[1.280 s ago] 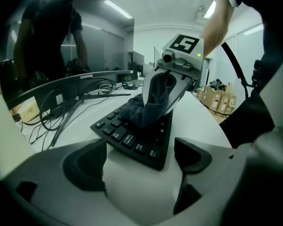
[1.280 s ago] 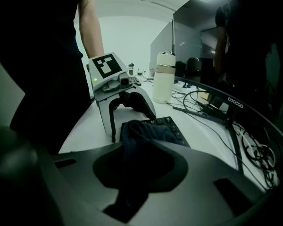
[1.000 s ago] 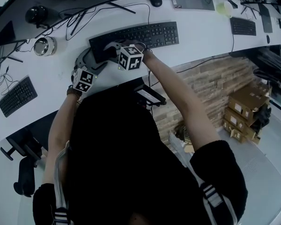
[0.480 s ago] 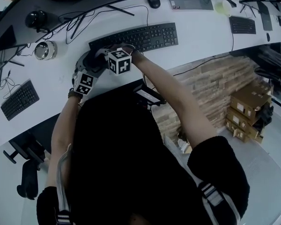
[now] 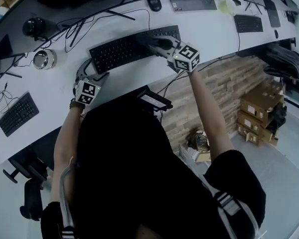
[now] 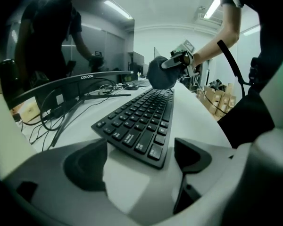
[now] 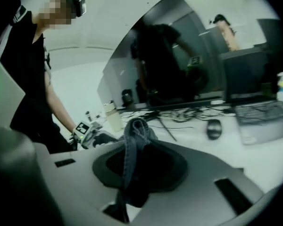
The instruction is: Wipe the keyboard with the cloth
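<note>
Black keyboard (image 5: 132, 46) on a white desk (image 5: 209, 31), left gripper (image 6: 141, 157) with jaws apart either side of the keyboard's left end, right gripper (image 5: 162, 43) clamped on a dark cloth (image 6: 160, 73) at the keyboard's right end

The white desk (image 5: 209, 29) carried a black keyboard (image 5: 119, 51) near its front edge, with loose cables (image 5: 79, 24) and a mouse (image 5: 154, 2) toward the far edge. What looked like a shiny round tin (image 5: 42, 59) sat left of it, and a second keyboard (image 5: 18, 114) lay at the left end.
</note>
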Demonstrator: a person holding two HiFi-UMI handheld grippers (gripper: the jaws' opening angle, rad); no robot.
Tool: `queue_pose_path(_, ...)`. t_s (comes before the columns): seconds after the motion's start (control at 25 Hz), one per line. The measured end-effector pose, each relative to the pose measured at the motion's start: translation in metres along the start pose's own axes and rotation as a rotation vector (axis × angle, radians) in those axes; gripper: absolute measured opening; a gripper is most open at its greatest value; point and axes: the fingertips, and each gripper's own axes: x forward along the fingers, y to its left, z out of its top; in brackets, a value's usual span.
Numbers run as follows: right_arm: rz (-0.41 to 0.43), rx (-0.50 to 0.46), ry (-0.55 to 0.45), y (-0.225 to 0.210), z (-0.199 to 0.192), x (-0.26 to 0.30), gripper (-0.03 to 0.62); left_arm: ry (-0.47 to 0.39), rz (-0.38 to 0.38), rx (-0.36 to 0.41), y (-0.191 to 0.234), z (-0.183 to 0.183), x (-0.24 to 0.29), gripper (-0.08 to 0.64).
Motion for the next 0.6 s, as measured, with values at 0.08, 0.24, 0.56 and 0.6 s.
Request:
queue_pose_path(0.08, -0.221, 0.071, -0.057, -0.053, -0.017, -0.054, 0.060, 0.002, 0.003, -0.001, 0.000, -0.001, 0.000, 0.440)
queue_pose_path(0.24, -0.592, 0.128, -0.056, -0.121, -0.064, -0.141, 0.061, 0.003, 0.005, -0.001, 0.000, -0.001, -0.001, 0.440)
queue_pose_path(0.56, -0.647, 0.177, 0.005, -0.133, -0.116, -0.128, 0.064, 0.004, 0.007, 0.000, -0.002, 0.001, 0.000, 0.440)
queue_pose_path(0.6, -0.649, 0.152, 0.018, -0.132, -0.116, -0.121, 0.063, 0.003, 0.008, 0.000, -0.001, 0.001, 0.001, 0.440)
